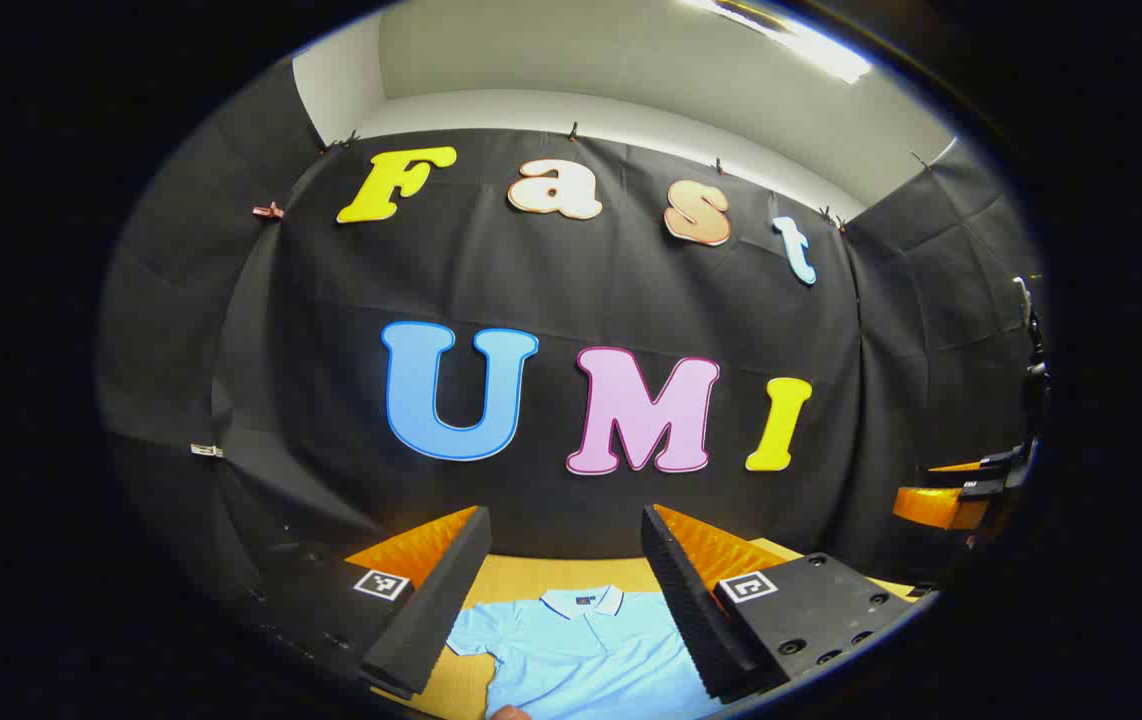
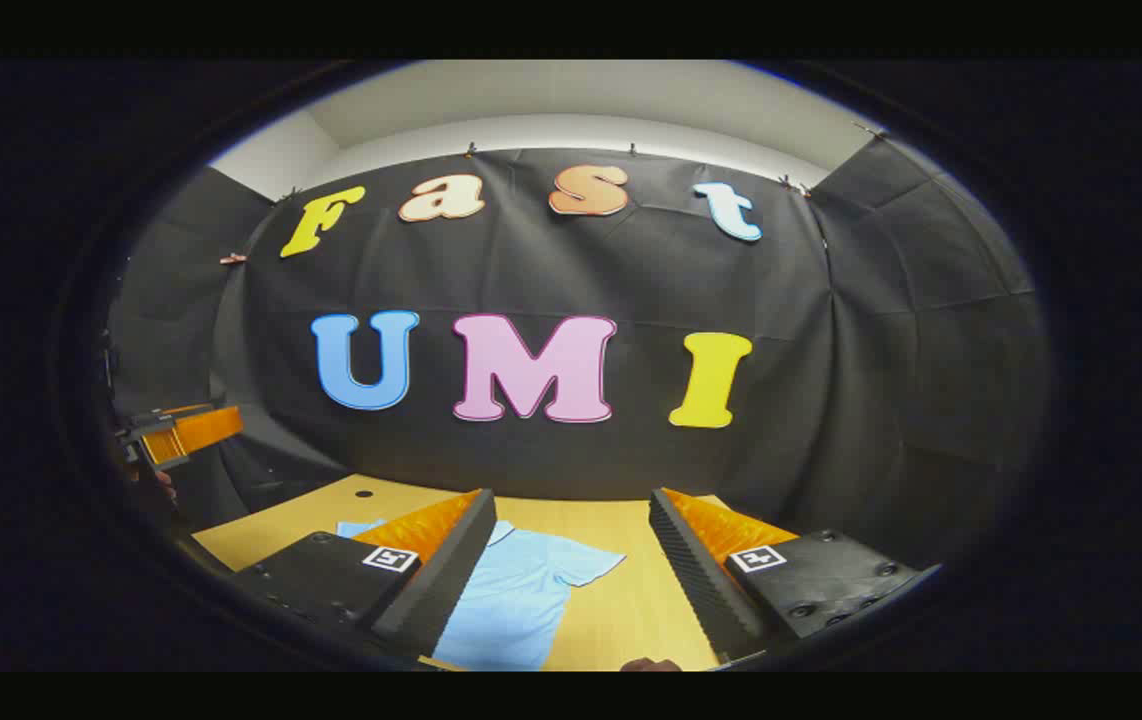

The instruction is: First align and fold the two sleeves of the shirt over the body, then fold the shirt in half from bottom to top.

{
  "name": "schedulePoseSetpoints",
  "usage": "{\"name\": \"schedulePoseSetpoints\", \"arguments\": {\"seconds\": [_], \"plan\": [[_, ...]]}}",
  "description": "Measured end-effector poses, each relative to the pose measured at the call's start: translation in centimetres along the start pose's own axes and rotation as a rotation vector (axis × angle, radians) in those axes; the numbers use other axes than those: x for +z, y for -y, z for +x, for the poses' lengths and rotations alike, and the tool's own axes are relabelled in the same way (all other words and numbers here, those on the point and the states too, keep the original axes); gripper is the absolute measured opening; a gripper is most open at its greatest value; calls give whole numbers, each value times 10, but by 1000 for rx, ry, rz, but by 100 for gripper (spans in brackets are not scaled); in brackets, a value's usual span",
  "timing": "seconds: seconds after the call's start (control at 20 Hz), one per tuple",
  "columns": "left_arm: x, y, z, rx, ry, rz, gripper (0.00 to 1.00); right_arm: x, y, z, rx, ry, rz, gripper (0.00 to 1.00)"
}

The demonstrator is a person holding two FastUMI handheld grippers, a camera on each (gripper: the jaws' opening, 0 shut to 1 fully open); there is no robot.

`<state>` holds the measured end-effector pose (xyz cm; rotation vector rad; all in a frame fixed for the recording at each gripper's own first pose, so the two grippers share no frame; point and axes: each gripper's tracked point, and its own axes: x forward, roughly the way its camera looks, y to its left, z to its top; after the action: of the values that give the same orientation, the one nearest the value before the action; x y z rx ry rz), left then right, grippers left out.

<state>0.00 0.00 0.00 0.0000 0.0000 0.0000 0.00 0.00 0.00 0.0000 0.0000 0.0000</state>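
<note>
We see the light blue polo shirt (image 1: 581,650) lying flat, collar to the far side, on the wooden tabletop (image 2: 631,590), with the left tool (image 1: 561,600) and the right tool (image 2: 571,580) both raised above it, spread wide and holding nothing.

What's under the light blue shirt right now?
The shirt lies flat on a wooden table. Whether anything sits between them cannot be seen; the fabric covers that spot.
</note>
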Motion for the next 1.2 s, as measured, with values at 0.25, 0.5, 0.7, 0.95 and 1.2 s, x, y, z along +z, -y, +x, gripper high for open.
{"name": "schedulePoseSetpoints", "arguments": {"seconds": [0.25, 0.5, 0.7, 0.95, 1.2], "plan": [[0, 12, -2, -45, 0, 17, 96, 5, -19, 2, 20, 8, 5, 96], [7, 7, 4, -45, 15, 20, 97, 7, -14, 5, 12, 2, -7, 95], [8, -2, 5, -28, 15, 9, 97, 5, -8, 8, -5, -11, 5, 95], [7, -16, 0, -7, 4, 16, 96, 9, -9, 14, 3, -10, -33, 97], [3, -32, -1, 1, -12, 10, 97, 5, -18, 34, 55, -68, -67, 97]]}}
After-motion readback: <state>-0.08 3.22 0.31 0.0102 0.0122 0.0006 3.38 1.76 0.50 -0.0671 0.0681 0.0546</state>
